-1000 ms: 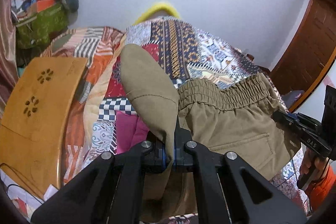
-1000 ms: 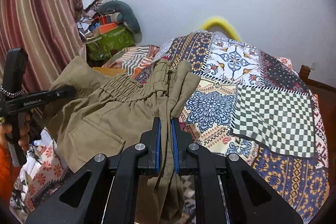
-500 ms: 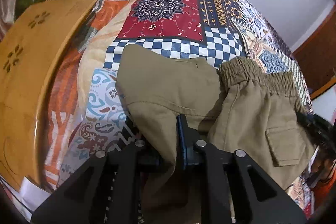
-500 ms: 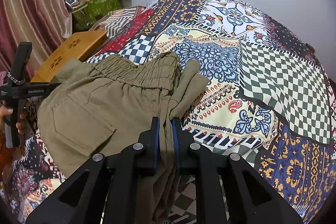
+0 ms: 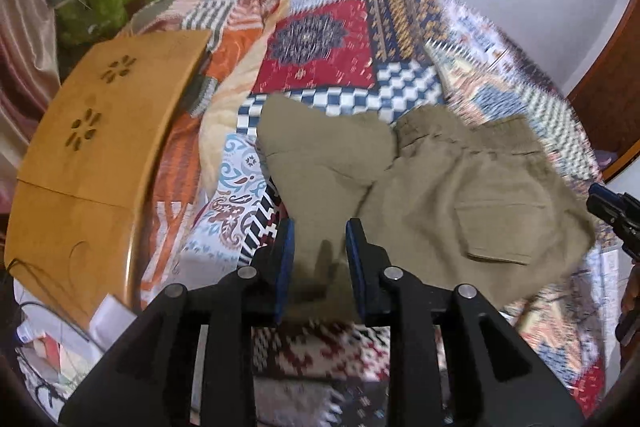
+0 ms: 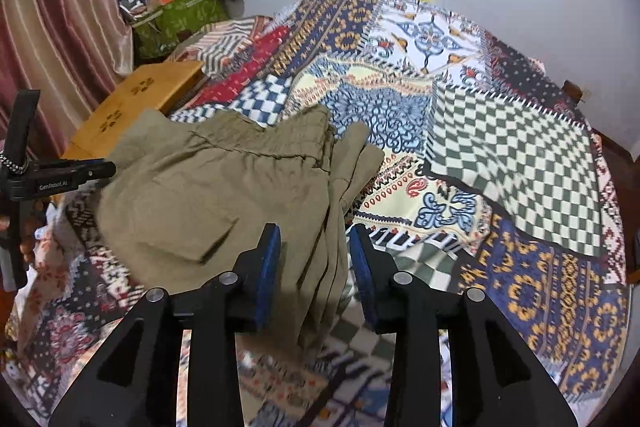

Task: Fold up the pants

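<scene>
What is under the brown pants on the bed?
The khaki-brown cotton pants lie on the colourful patchwork bedspread, which shows all around them. The part directly beneath is covered, so anything else there is hidden.

Quilt (image 5: 320,35) motion-blurred; pants (image 5: 320,291) near hem hidden behind left gripper (image 5: 320,247).

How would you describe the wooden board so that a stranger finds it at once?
Start from the patchwork bed cover. On its left edge, beside the khaki pants, lies the wooden board. It alone is plain, hard, honey-coloured, with two flower-shaped cut-outs.
</scene>
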Demonstrator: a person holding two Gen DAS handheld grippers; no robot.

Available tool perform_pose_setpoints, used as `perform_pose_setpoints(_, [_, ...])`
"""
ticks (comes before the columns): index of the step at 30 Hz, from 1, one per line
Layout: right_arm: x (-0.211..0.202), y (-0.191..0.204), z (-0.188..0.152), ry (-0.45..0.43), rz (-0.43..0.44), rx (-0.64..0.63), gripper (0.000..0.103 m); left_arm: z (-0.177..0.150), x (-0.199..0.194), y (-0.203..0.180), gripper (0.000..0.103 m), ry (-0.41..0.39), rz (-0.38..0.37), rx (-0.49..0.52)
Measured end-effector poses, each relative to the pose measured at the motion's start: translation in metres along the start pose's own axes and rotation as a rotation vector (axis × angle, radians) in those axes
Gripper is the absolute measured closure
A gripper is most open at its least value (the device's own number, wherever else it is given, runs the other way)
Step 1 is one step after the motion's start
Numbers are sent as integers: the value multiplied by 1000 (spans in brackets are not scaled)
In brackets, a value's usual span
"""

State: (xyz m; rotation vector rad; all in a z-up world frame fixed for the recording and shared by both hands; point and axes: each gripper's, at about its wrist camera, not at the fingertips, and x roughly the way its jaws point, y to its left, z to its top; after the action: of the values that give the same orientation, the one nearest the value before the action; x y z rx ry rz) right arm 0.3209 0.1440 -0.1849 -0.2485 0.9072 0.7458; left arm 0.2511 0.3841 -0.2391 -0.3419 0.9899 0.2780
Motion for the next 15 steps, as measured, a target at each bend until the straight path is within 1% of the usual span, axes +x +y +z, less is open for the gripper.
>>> perform_pose_setpoints(5, [-53,12,4,-93,18,-21,70,-3,-67,-19,77,-116,-9,27])
perform_pose_setpoints(8, [-89,22,7,-160,36,-33,70,-7,-112,-33,77,-195,-34,42])
perform_pose_setpoints(11, [-125,32,8,-232,55,-45,70,-16,-157,-52,77,-284,-40,73])
perform_pose_setpoints(15, [-172,45,2,-332,87,-57,70,-36,-218,-78,77,-402,-56,108])
